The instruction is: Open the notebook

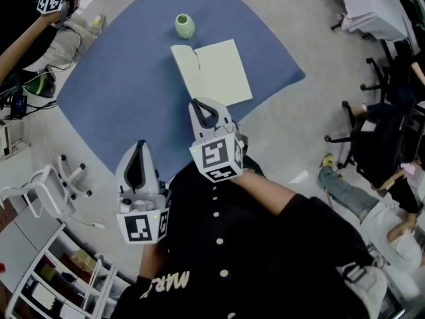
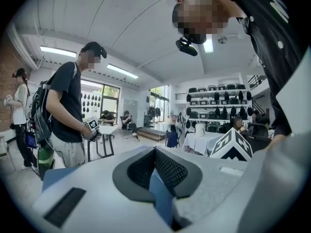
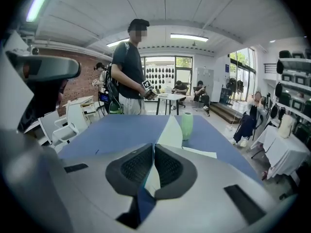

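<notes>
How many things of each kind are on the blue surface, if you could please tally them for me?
Pale yellow-green paper notebook: 1
Pale green ceramic vase: 1
Total: 2

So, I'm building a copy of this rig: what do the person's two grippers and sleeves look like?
Both the left gripper and right gripper have smooth pale grey shells with dark textured pads. Each carries a cube of black-and-white square markers. The person wears a black shirt with white buttons and white lettering.
</notes>
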Demonstrator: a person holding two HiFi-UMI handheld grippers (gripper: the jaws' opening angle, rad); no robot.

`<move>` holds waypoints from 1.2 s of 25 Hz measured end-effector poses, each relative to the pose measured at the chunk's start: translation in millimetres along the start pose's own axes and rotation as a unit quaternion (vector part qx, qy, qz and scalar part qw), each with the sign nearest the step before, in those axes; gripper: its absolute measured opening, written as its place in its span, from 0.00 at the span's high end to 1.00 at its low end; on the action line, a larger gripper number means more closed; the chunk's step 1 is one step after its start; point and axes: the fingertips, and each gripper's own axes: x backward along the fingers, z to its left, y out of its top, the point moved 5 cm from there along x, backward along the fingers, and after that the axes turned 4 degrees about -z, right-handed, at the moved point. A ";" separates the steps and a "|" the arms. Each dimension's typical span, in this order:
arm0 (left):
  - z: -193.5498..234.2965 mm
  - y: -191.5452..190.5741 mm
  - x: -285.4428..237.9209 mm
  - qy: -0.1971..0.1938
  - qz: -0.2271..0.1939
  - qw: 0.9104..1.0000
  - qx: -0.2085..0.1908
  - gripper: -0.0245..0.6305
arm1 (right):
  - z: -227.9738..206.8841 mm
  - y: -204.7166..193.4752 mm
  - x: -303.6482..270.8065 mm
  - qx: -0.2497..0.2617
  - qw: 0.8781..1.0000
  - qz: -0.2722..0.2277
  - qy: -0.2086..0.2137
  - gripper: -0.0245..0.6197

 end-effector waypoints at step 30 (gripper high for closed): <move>43.2 -30.4 25.2 0.031 0.028 0.999 0.009 0.96 | 106.7 -82.6 -92.8 0.064 0.994 0.075 0.048 0.77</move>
